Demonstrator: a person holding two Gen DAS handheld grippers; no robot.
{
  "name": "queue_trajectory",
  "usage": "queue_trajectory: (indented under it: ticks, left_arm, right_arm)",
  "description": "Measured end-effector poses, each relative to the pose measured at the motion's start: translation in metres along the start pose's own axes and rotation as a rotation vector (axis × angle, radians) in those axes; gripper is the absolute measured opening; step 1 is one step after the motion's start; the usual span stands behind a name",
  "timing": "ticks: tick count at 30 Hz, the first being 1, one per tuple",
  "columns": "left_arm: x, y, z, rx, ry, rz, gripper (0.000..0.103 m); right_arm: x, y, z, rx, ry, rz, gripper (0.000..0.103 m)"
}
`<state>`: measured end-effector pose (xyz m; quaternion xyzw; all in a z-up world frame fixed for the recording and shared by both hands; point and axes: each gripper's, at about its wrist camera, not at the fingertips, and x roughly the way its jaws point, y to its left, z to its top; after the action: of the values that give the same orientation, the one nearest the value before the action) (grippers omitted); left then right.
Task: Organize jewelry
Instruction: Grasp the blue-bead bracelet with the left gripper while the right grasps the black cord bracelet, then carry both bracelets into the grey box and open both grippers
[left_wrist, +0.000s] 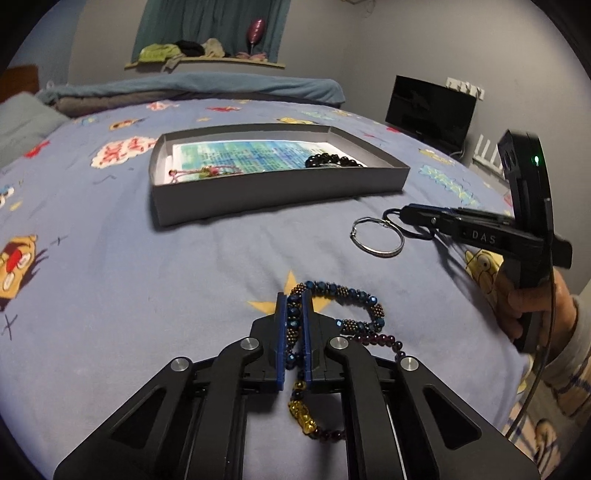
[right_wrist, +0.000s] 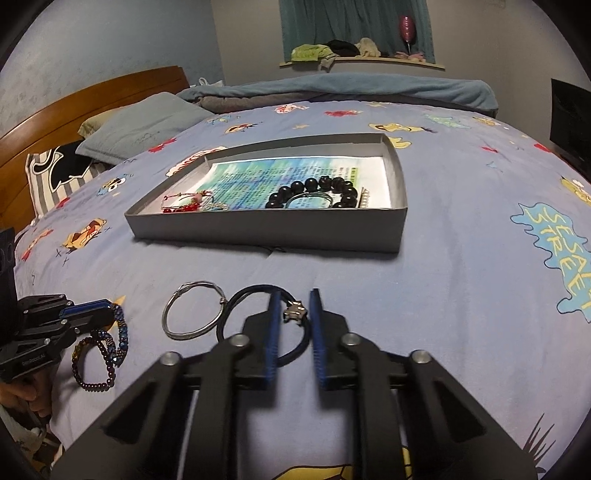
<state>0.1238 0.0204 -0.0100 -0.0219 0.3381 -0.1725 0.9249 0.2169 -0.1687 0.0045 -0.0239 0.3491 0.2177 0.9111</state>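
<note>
Looking along the left gripper (left_wrist: 294, 295), we see its blue pads clenched on the blue bracelet (left_wrist: 354, 291), one side of the beaded loop pinched between them and the rest curling out to the right on the bedspread (left_wrist: 147, 277). A dark red bracelet (left_wrist: 397, 345) with some yellow beads lies under and just behind the blue one, touching it, and passes beneath the gripper's fingers. To the right, the bangle (left_wrist: 376, 236) lies flat on the cloth, touching the black cord (right_wrist: 255, 291) beside it. Our right gripper (right_wrist: 294, 295) points down at that cord: its jaws stand a little apart, released, with the cord's metal charm (right_wrist: 294, 314) between the pads and, as far as we can tell, not pressed by either. The cord loop runs under the left finger. A hand (left_wrist: 532, 306) in a pale sleeve grips the right gripper's handle. Farther up the bed sits the grey box (left_wrist: 277, 188), well apart from both grippers, lined with a blue-green printed sheet (right_wrist: 277, 173). Inside it, near the front wall, lie a black bead bracelet (right_wrist: 314, 184) on the right and a red and pink piece (right_wrist: 181, 206) on the left.
</note>
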Motion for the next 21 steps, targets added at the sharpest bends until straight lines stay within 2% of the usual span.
queue_trajectory:
  ticks: [9, 15, 21]
  left_arm:
    - [-0.005, 0.018, 0.018, -0.068, -0.057, 0.039, 0.007]
    - [0.005, 0.019, 0.014, -0.066, -0.009, 0.056, 0.007]
    - [0.01, 0.015, 0.011, -0.043, 0.024, 0.066, 0.014]
  right_arm:
    - [-0.009, -0.009, -0.001, 0.046, -0.051, -0.015, 0.013]
    - [-0.007, -0.01, 0.0, 0.05, -0.042, -0.014, 0.013]
    - [-0.003, -0.012, 0.001, 0.057, -0.022, -0.009, 0.013]
